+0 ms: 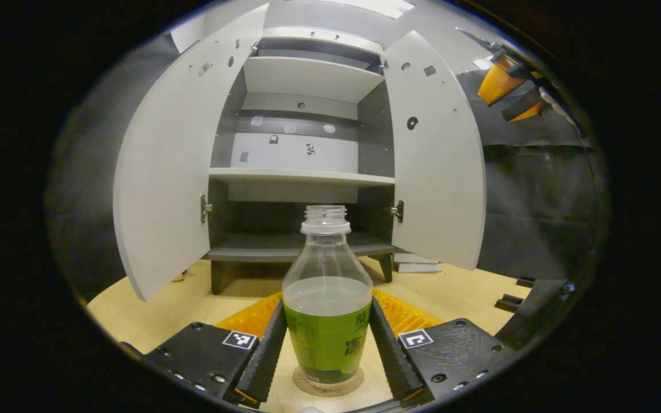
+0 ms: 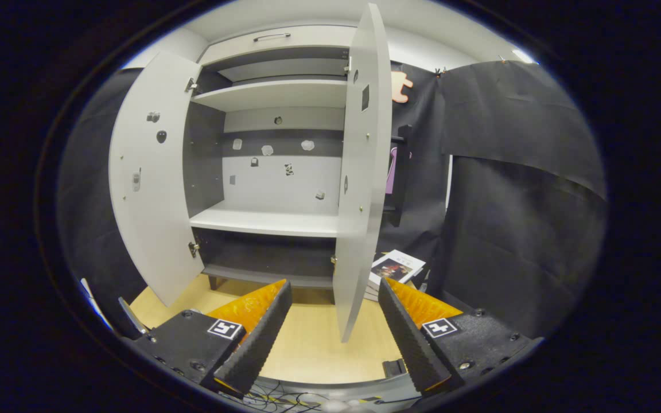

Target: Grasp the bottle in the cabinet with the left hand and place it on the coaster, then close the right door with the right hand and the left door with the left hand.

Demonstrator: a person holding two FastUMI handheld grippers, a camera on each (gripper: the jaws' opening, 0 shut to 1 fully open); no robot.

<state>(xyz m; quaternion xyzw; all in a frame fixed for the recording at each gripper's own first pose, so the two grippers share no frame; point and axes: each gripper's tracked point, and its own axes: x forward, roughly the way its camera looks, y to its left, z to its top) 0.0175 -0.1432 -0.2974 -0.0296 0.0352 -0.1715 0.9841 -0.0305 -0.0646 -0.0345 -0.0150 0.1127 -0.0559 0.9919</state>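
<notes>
The bottle (image 1: 327, 298) is set on the coaster (image 1: 328, 385), apparently pinched by the left gripper (image 1: 327, 350); release is required next. The right gripper (image 2: 330, 332) is held open.

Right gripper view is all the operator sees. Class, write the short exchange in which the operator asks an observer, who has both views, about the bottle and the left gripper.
Operator: The cabinet shelves look bare from here. Where is the bottle?
Observer: The bottle stands upright on the coaster, on the table in front of the cabinet.
Operator: Is the left gripper clear of it?
Observer: No. The left gripper has its fingers close along both sides of the bottle; I cannot tell whether they press on it.
Operator: Is the bottle capped?
Observer: No, its neck is open, and liquid fills about the lower half.
</notes>
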